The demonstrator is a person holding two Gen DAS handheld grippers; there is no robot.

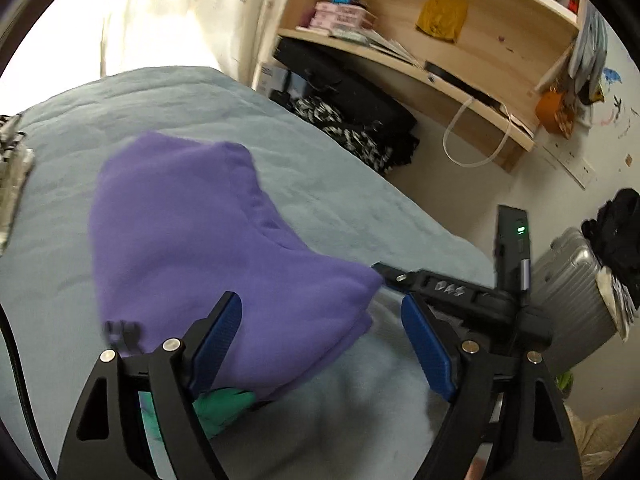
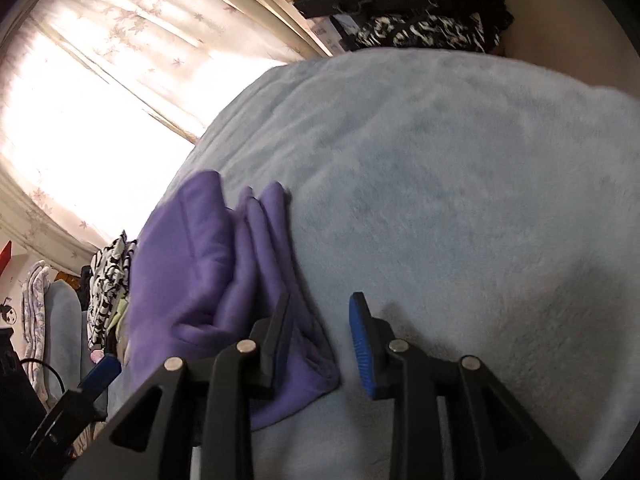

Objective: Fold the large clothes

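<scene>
So both tongs have let go here: the left gripper has its jaws spread wide with nothing pinched, and the right gripper is parted too, pads off the cloth, only a corner of fabric poking in by its left finger. The purple garment is lying on the pale blue blanket covering the bed, just ahead of the left tongs and reaching in between their tips, and off to the left of the right tongs. Biggest worry from here, I reckon, is the fold springing loose. It's thick fleecy stuff and nothing is pinning it now, so the stacked layers could slump or slide apart, especially on that plush blanket, which gives no firm base. Second thing: that corner sits right by the right tongs' left pad, so it could get caught and dragged if that hand pulls away carelessly, undoing the edge. Same on the left, where the bundle's near end sits close to the left finger. As for looks, it's a chunky folded bundle, several layers visible along its right edge from the right wrist view, soft rounded creases rather than sharp ones, a bit lumpy on top. There's a bit of green peeking out under its near end; can't tell what that is.
</scene>
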